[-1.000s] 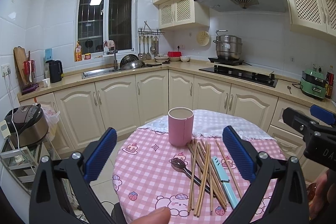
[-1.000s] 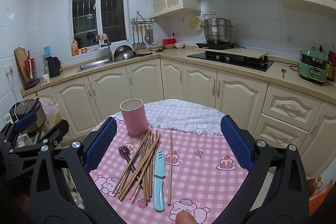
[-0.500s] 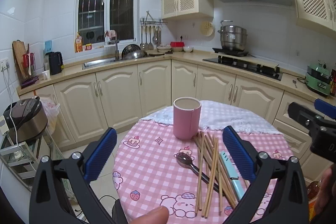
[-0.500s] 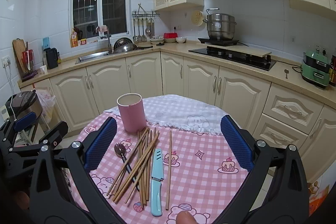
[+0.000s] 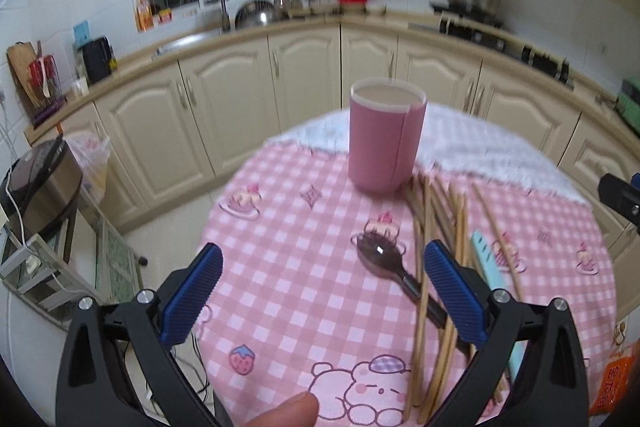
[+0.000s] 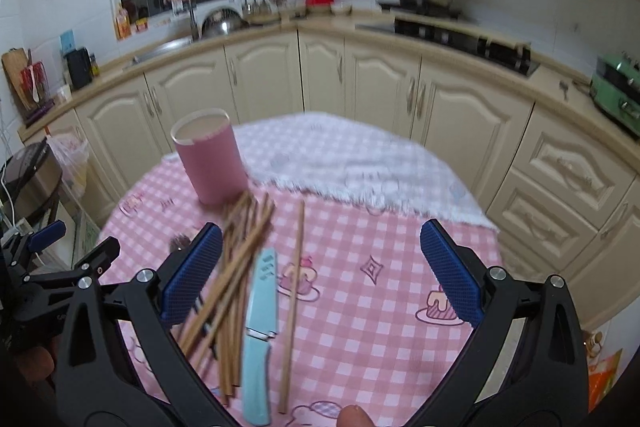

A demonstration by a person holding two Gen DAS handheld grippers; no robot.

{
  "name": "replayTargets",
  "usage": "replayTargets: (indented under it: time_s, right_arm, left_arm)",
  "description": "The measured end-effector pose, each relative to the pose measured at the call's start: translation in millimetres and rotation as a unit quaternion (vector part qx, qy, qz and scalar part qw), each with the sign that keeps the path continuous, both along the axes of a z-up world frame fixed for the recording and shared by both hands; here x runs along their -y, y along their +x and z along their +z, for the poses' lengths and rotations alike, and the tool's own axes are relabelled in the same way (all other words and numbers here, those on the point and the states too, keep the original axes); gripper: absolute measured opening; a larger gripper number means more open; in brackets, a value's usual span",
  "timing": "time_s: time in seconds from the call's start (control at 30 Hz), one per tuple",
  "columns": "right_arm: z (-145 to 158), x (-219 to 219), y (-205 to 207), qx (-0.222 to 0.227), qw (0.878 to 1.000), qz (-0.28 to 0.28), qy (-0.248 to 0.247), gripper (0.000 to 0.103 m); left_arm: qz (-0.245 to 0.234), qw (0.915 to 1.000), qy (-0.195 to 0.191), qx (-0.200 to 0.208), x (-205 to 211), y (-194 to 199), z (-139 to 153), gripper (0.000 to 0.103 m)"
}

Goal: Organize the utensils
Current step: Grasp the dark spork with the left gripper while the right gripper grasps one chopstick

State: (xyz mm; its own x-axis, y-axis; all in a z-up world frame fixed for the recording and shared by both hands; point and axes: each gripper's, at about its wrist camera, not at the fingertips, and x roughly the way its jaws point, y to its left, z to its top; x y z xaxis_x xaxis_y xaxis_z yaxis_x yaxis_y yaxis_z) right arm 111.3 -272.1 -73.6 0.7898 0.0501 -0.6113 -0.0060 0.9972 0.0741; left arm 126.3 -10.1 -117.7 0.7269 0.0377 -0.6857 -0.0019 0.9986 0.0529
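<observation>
both grippers hang spread wide and empty over a round table (image 6: pixel 400 267): the left gripper (image 5: pixel 324 291) above a spoon (image 5: pixel 380 255), the right gripper (image 6: pixel 320 267) above chopsticks (image 6: pixel 236 255) and a blue knife (image 6: pixel 260 307). a pink cup (image 5: pixel 384 139) stands upright beyond the chopsticks, touching their far tips. bare checked cloth lies to the right.

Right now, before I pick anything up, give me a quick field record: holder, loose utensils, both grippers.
holder: pink cup, upright, nothing visible inside it
chopsticks: wooden pile loose on the table, one chopstick lying apart
knife: light blue, flat between the pile and the single chopstick
spoon: flat, handle under the chopsticks
left gripper: open, empty
right gripper: open, empty
</observation>
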Motion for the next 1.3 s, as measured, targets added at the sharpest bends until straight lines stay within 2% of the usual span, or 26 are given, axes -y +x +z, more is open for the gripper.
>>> replayTargets:
  time_s: [0.17,0.33,0.5,0.6,0.77,0.8,0.9,1.0,1.2,1.23,1.27,1.3]
  right_arm:
    - [-30,11,25,-0.063,0.998,0.01,0.007,0.097]
    - [-57,16,47,-0.114,0.993,0.016,0.007,0.097]
    - [-76,14,66,-0.157,0.987,0.033,0.005,0.097]
    - [-86,13,79,-0.185,0.982,0.036,0.006,0.097]
    - [-99,1,103,-0.223,0.973,0.05,0.003,0.097]
    - [-100,-1,107,-0.229,0.972,0.05,0.0,0.097]
    - [-106,-13,120,-0.261,0.963,0.062,-0.012,0.085]
    - [-110,-24,127,-0.278,0.957,0.064,-0.046,0.083]
    - [-102,-26,143,-0.328,0.941,0.072,-0.046,0.051]
    - [-102,-27,146,-0.333,0.939,0.075,-0.046,0.039]
    - [-100,-27,150,-0.339,0.937,0.077,-0.042,0.033]
    - [-99,-28,153,-0.346,0.934,0.079,-0.041,0.033]
  left_arm:
    - [0.005,0.9985,-0.012,-0.053,3,23,-28,0.099]
    - [0.005,0.9943,-0.013,-0.106,16,49,-52,0.098]
    - [0.026,0.9883,-0.019,-0.149,18,72,-71,0.098]
    - [0.034,0.9837,-0.036,-0.173,15,79,-79,0.083]
    - [0.03,0.9829,-0.031,-0.179,20,90,-77,0.064]
    - [0.026,0.9827,-0.03,-0.181,21,92,-75,0.058]
    - [0.008,0.9818,-0.026,-0.188,27,95,-74,0.042]
    - [-0.021,0.9797,-0.021,-0.198,33,97,-72,0.04]
    - [-0.077,0.9717,-0.02,-0.222,41,105,-68,0.039]
    - [-0.084,0.9705,-0.018,-0.225,39,107,-68,0.039]
    - [-0.093,0.9689,-0.015,-0.229,40,107,-67,0.039]
    - [-0.107,0.9662,-0.011,-0.234,42,108,-67,0.039]
